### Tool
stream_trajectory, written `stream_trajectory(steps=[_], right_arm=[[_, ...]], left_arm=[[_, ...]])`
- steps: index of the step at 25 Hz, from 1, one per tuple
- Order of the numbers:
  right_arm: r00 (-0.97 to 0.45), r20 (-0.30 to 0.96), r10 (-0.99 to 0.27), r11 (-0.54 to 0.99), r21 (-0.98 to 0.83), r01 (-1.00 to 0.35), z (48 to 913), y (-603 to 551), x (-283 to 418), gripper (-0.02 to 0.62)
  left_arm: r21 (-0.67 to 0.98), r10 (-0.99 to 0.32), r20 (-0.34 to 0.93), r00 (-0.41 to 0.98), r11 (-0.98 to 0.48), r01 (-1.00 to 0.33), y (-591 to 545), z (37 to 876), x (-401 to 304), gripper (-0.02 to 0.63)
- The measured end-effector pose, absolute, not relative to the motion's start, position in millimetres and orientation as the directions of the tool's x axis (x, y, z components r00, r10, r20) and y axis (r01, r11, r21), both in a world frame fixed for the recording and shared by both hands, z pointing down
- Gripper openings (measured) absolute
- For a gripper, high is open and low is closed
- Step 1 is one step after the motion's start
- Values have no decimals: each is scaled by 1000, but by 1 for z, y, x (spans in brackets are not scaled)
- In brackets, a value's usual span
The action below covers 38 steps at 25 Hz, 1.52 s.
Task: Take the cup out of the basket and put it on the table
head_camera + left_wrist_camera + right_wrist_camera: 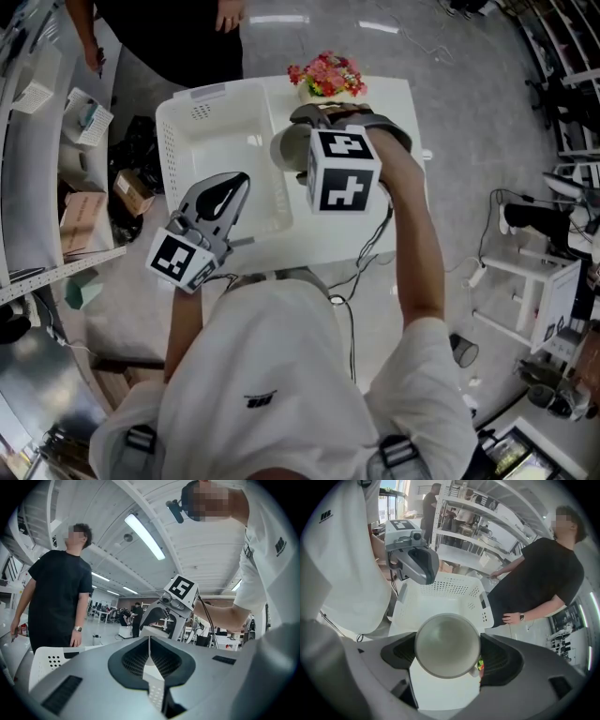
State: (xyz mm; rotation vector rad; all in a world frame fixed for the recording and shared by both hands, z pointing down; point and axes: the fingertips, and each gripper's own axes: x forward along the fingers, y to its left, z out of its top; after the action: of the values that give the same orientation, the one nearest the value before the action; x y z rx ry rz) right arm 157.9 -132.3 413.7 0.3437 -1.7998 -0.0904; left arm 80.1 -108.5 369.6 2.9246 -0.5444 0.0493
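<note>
Head view shows the right gripper [449, 654] squeezing the cup [289, 148] (tipped sideways) up in the air at the white basket's [202, 141] right edge, above the table [394, 103]. The left gripper [221, 201] is closed, holding nothing.

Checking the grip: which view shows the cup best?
The right gripper view: the cup sits between the right gripper's jaws, mouth facing the camera. The head view shows only part beside the marker cube; the left gripper view shows none clearly.
</note>
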Motion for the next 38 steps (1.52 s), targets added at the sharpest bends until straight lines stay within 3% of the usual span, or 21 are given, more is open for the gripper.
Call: stream_trajectory(steps=[38], right_arm=[[-216, 960, -178, 884, 60, -464, 504, -78, 260, 420]], left_arm=[[165, -171, 91, 981, -969, -184, -90, 388, 170, 20]])
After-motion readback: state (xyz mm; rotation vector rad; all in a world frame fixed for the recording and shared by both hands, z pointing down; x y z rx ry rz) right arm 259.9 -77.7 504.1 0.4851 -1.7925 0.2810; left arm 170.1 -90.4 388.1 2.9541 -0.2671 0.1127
